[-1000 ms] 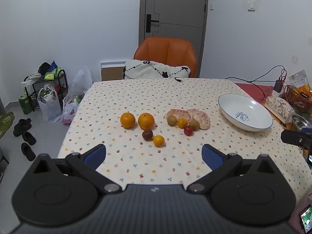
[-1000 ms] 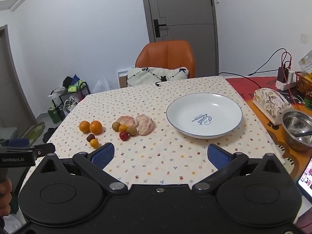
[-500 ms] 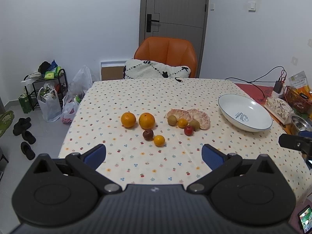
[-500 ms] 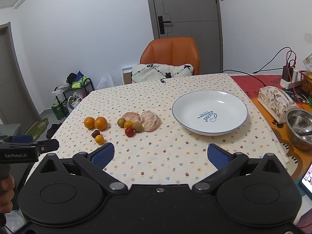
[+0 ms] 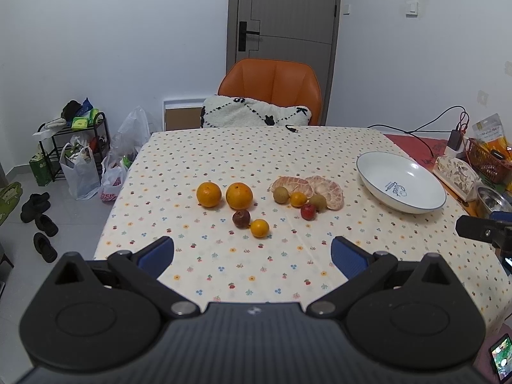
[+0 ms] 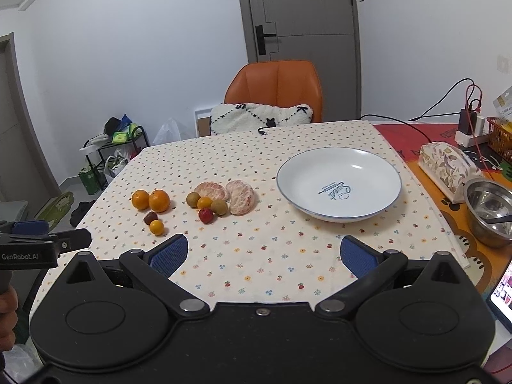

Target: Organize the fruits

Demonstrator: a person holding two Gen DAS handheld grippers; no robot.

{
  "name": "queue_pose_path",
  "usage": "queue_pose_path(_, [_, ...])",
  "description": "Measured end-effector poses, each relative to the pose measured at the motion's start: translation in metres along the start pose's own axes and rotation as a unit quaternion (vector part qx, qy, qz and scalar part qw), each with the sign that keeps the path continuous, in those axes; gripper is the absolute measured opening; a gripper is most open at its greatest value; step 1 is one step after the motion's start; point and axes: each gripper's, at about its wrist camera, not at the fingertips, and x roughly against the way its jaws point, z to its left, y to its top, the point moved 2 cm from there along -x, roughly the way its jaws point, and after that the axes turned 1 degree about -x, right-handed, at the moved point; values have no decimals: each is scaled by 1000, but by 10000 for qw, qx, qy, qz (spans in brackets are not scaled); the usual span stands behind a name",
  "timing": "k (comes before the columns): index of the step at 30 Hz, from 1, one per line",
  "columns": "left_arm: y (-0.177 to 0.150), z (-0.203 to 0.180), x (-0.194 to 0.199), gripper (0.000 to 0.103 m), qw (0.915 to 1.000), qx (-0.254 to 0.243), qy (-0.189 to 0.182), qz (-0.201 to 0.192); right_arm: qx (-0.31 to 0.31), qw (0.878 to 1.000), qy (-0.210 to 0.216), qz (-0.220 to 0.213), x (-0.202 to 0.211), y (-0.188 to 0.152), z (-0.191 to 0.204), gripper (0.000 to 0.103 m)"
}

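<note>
Fruit lies loose on the dotted tablecloth (image 5: 224,147), none in the white plate (image 6: 339,160). Two oranges (image 5: 224,194) sit side by side, touching or nearly so. Just in front of them: a dark brown fruit (image 5: 241,218) beside a small orange fruit (image 5: 259,228). To the right, two peeled citrus halves (image 5: 308,186) lie together, with two greenish-brown fruits (image 5: 281,194), a small orange one and a red fruit (image 5: 308,212) clustered against their near side. The plate stands well apart, right of the cluster. Left gripper (image 5: 252,254): fingers spread wide, nothing between them, above the near table edge. Right gripper (image 6: 264,252): likewise spread and empty, nearer the plate. An orange chair (image 5: 272,86) with a cushion (image 5: 252,113) stands at the far side.
</note>
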Motion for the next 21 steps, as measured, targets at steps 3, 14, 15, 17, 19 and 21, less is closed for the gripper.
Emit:
queue_pose_path(3, [0, 0, 0, 103, 10000, 0, -6, 3, -20, 10000, -2, 8, 0, 1, -2, 103])
queue_pose_path(14, [-1, 0, 0, 103, 10000, -11, 7, -6, 10, 10000, -44, 11, 0, 2, -3, 103])
queue_pose_path(15, [-2, 0, 0, 103, 10000, -12, 6, -6, 13, 10000, -50, 10, 0, 3, -3, 103])
queue_pose_path(17, [-2, 0, 0, 103, 10000, 0, -2, -4, 9, 10000, -62, 3, 0, 3, -3, 103])
queue_pose_path(19, [-2, 1, 1, 103, 10000, -1, -9, -7, 5, 10000, -58, -5, 1, 3, -4, 103])
queue_pose_path(21, [-2, 1, 1, 103, 10000, -4, -9, -9, 5, 10000, -76, -13, 1, 4, -4, 103])
